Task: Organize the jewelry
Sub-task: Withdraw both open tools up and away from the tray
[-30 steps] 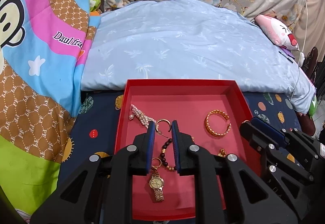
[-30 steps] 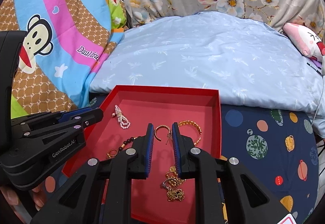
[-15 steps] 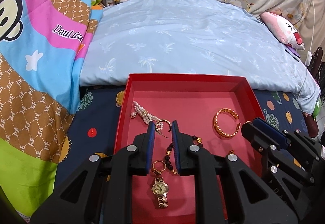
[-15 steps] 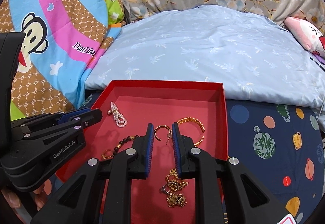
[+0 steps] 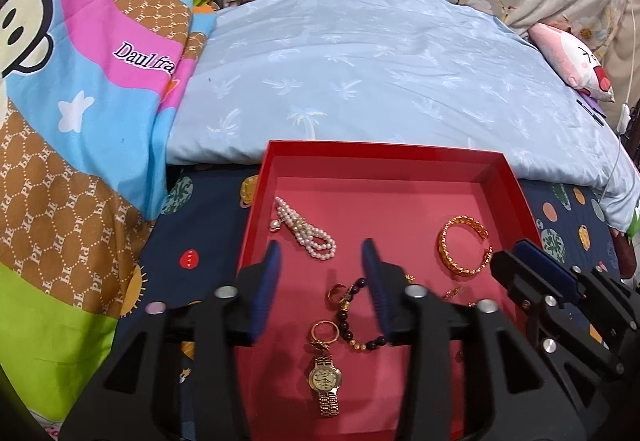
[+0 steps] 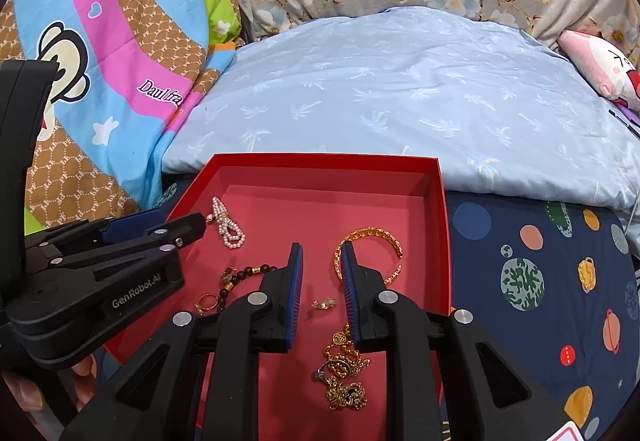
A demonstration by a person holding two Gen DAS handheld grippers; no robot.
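Note:
A red tray (image 5: 384, 161) (image 6: 438, 225) lies on the bed and holds jewelry. In the left wrist view it holds a pearl bracelet (image 5: 306, 229), a gold cuff bangle (image 5: 464, 249), a dark bead bracelet (image 5: 354, 317), a gold ring (image 5: 336, 291), and a gold watch (image 5: 325, 381). My left gripper (image 5: 322, 251) is open and empty above the rings and beads. My right gripper (image 6: 321, 253) is open and empty, over a small gold earring (image 6: 324, 304). A gold chain necklace (image 6: 344, 373) lies below it, and the bangle (image 6: 370, 241) lies just to its right.
The tray rests on a dark planet-print sheet (image 6: 540, 281). A light blue pillow (image 5: 380, 81) lies behind it, a colourful monkey quilt (image 5: 80, 81) to the left, and a pink plush toy (image 5: 572, 61) at the far right.
Both grippers have opened. The small gold hoop that was between the fingers is gone from there; a ring and an earring lie on the tray. Both cameras drew back slightly.

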